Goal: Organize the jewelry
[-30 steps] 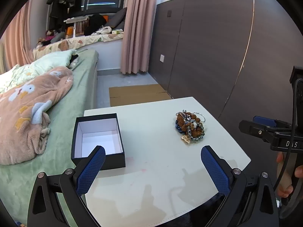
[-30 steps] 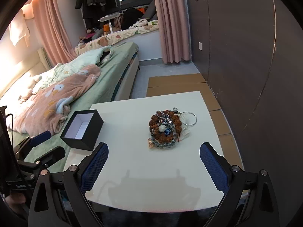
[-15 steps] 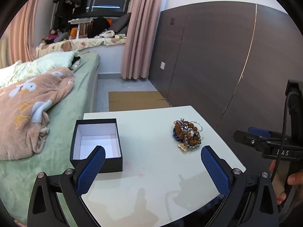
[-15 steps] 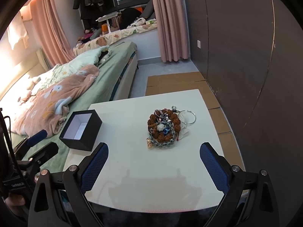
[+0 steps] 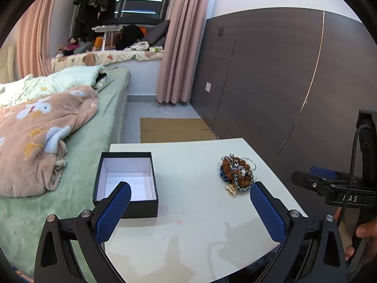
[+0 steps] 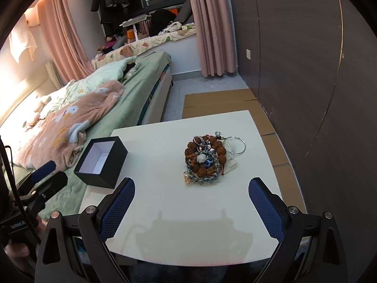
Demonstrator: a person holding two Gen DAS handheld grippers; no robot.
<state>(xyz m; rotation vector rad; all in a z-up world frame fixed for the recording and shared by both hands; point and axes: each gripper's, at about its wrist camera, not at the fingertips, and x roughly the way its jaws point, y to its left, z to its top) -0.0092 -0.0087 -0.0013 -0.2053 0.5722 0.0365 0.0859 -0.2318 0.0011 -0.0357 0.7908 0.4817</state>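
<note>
A pile of jewelry [image 6: 206, 159] lies on the white table [image 6: 165, 202]: brown bead bracelets, chains, a silver hoop [image 6: 235, 145] and a gold charm. The same jewelry pile [image 5: 236, 174] sits right of centre in the left wrist view. An open black box [image 5: 127, 184] with a white inside stands at the table's left edge, and the black box [image 6: 101, 161] shows again in the right wrist view. My left gripper [image 5: 189, 188] hovers open over the near table, between box and pile. My right gripper [image 6: 192, 184] hovers open just short of the pile. Both hold nothing.
A bed [image 5: 77, 127] with a pink blanket [image 5: 40, 129] runs along the table's left side. A dark panelled wall [image 6: 306, 70] stands to the right. Flat cardboard [image 6: 219, 101] lies on the floor beyond the table. A hand [image 5: 362, 233] holds the right gripper's handle.
The left gripper has drawn back and tilted up, so box and pile sit lower and farther away. The right gripper has barely moved. Both stayed open.
</note>
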